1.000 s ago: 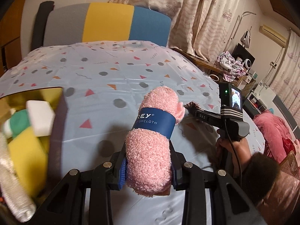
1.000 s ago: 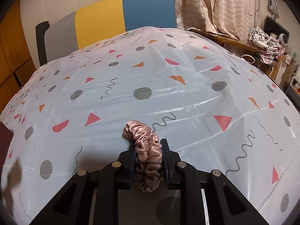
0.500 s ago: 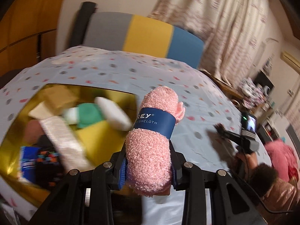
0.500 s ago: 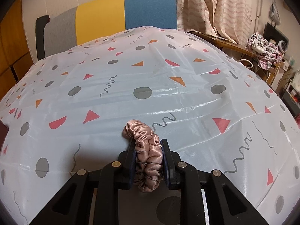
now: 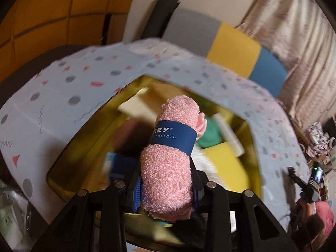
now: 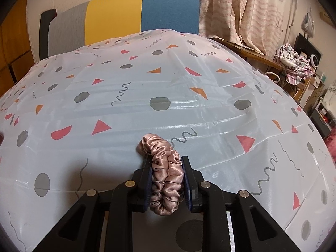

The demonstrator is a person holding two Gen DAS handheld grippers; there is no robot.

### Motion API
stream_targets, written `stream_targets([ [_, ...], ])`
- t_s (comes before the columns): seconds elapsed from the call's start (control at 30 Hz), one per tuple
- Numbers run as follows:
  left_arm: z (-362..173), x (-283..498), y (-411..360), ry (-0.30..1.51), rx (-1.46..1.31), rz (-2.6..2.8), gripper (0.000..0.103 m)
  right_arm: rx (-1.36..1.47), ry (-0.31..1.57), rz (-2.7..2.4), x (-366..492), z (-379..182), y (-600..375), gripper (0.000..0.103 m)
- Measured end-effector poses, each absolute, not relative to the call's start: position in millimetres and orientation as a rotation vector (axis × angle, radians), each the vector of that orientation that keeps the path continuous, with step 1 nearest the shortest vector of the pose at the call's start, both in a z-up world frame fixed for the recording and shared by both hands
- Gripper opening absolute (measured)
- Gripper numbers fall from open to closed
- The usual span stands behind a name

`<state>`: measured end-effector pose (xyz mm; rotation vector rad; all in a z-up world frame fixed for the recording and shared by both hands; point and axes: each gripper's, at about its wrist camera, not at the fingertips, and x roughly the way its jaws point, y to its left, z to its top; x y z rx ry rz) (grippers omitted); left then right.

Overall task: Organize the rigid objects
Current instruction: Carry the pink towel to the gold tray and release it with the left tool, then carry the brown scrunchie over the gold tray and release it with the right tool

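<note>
Now the left gripper point(image 5: 167, 191) is squeezing a fluffy pink dishcloth roll point(image 5: 170, 157) between its 2 jaws. The jaws are closed tight on the near part of the roll, and the far end is sticking up and away. A dark blue paper band point(image 5: 174, 139) is wrapped around the roll's middle, with white letters on it.

Under the roll, a shiny gold box point(image 5: 255, 145) is sitting in the middle of the left view. The roll is hanging over it. Inside the box, soft things are lying in a pile: a yellow sponge point(image 5: 222, 159) on the right, a green thing point(image 5: 211, 135) just past it, a white block point(image 5: 229, 134) beside that, and a cream block point(image 5: 136, 107) on the far side. Something blue point(image 5: 119, 163) is lying near the left of the box, but it is too blurry to tell what it is.

A pale blue cloth with dots and triangles point(image 6: 126, 113) is covering the desk. A chair back point(image 6: 126, 14) in grey, yellow and blue is standing at the far edge, with curtains point(image 6: 241, 6) behind it.

Over on the right, the right gripper point(image 6: 167, 182) is holding a shiny pink scrunchie point(image 6: 163, 174). Its jaws are pressing on both sides of the scrunchie, just above the cloth. This gripper is also showing small at the far right of the left view, with a person's hand point(image 5: 302, 206) around its handle.
</note>
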<state>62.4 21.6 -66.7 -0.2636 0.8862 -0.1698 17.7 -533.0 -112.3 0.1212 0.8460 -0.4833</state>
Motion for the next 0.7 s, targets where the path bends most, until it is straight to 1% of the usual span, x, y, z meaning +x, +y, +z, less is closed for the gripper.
stream_targets([
  [0.07, -78, 70, 28, 0.947, -0.279, -0.157, 0.038, 0.113, 0.846, -0.487, 18, -112, -532, 0.025],
  [0.1, -81, 70, 29, 0.958, -0.278, -0.152, 0.043, 0.11, 0.844, -0.489, 18, -112, -531, 0.025],
  [0.13, -81, 66, 29, 0.951, -0.276, -0.146, 0.045, 0.107, 0.841, -0.491, 17, -111, -530, 0.025],
  [0.2, -78, 57, 28, 0.919, -0.263, -0.145, 0.058, 0.103, 0.829, -0.496, 16, -109, -529, 0.025],
  [0.27, -73, 48, 29, 0.886, -0.25, -0.166, 0.066, 0.098, 0.807, -0.502, 13, -106, -528, 0.025],
  [0.5, -50, 26, 36, 0.783, -0.235, -0.193, 0.067, 0.135, 0.783, -0.457, 1, -90, -520, 0.025],
  [0.7, -46, 23, 39, 0.767, -0.259, -0.213, 0.067, 0.179, 0.76, -0.321, -8, -67, -479, 0.025],
])
